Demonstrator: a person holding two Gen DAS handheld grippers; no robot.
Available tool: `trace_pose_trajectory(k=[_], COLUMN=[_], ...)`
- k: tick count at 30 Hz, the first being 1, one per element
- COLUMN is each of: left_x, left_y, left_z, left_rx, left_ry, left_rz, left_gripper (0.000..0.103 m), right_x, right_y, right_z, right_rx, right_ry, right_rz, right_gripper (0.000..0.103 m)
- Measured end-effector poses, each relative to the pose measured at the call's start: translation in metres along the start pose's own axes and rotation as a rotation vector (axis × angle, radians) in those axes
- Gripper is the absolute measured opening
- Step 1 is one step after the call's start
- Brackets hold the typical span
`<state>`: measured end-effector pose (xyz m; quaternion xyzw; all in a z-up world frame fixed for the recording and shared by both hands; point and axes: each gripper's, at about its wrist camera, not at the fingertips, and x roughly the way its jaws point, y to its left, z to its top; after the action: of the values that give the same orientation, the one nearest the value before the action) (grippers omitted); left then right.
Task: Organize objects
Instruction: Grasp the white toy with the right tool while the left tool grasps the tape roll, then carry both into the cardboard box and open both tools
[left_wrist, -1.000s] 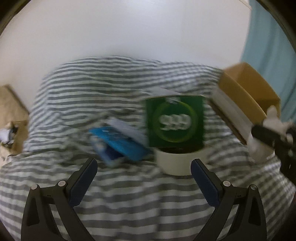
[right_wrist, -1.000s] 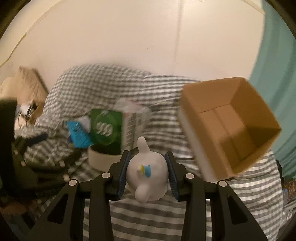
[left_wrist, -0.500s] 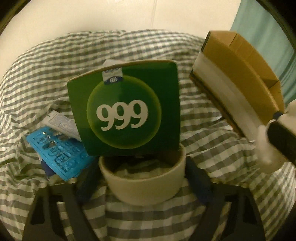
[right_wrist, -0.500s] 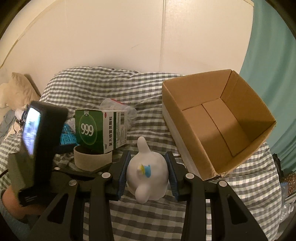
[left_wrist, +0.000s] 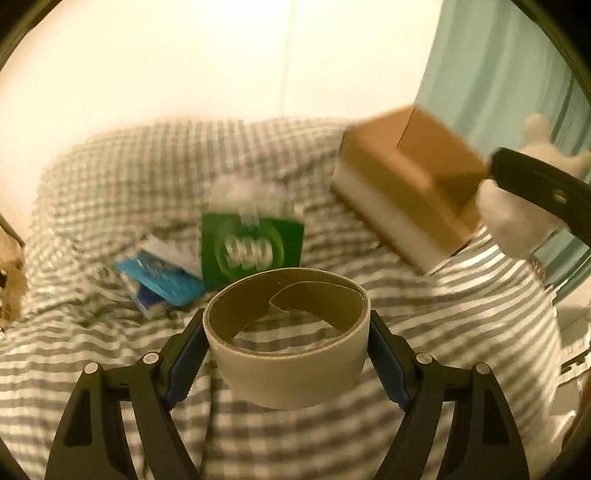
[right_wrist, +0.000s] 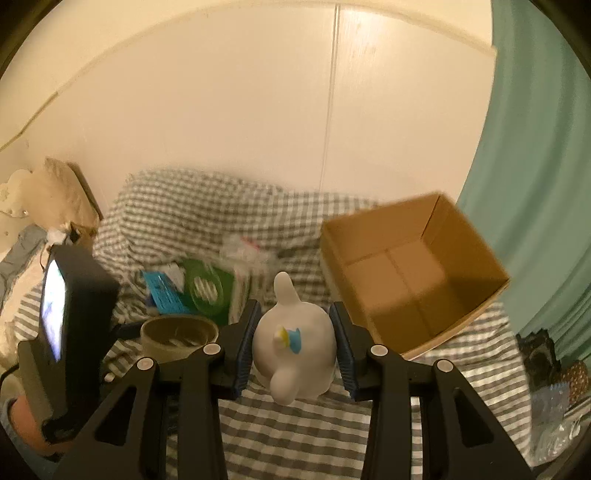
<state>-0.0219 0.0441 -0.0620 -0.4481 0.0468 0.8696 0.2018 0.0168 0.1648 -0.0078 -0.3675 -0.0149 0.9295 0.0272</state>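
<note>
My left gripper (left_wrist: 286, 350) is shut on a beige cardboard tape ring (left_wrist: 291, 365) and holds it above the checked bedspread; the ring also shows in the right wrist view (right_wrist: 177, 338). My right gripper (right_wrist: 295, 345) is shut on a white toy figure (right_wrist: 295, 350) with a blue and yellow mark, held above the bed left of the open cardboard box (right_wrist: 410, 284). The toy also shows at the right edge of the left wrist view (left_wrist: 513, 218), next to the box (left_wrist: 406, 192). A green "999" carton (left_wrist: 253, 249) and a blue packet (left_wrist: 162, 280) lie on the bed beyond the ring.
A crumpled clear plastic wrapper (right_wrist: 243, 251) lies behind the green carton (right_wrist: 212, 291). A teal curtain (right_wrist: 535, 166) hangs at the right. A white wall (right_wrist: 258, 110) stands behind the bed. Beige clutter (right_wrist: 44, 192) sits at the left edge.
My left gripper closed on the tape ring and lifted it away from under the green carton. My right gripper, still holding the toy, rose and drew back a little.
</note>
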Motion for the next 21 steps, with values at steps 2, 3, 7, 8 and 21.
trace_pose_trajectory(k=[2, 3, 7, 8, 21], left_x=[-0.024, -0.038, -0.073, -0.078, 0.009], left_y=[-0.008, -0.013, -0.038, -0.044, -0.132], left_z=[0.008, 0.014, 0.039, 0.047, 0.141], left_rx=[0.015, 0.022, 0.057, 0.067, 0.191], left_ry=[-0.06, -0.097, -0.212, -0.233, -0.23], left_rz=[-0.004, -0.008, -0.029, -0.034, -0.055], left_gripper=[0.083, 0.083, 0.083, 0.083, 0.083], right_x=[-0.02, -0.031, -0.058, -0.065, -0.039], right_y=[-0.005, -0.009, -0.029, -0.037, -0.15], right_z=[0.008, 0.013, 0.034, 0.041, 0.075], right_rx=[-0.007, -0.014, -0.043, -0.05, 0.048], right_ry=[-0.04, -0.064, -0.117, -0.127, -0.115], right_rz=[-0.012, -0.021, -0.05, -0.061, -0.125], right_gripper=[0.038, 0.038, 0.038, 0.038, 0.038])
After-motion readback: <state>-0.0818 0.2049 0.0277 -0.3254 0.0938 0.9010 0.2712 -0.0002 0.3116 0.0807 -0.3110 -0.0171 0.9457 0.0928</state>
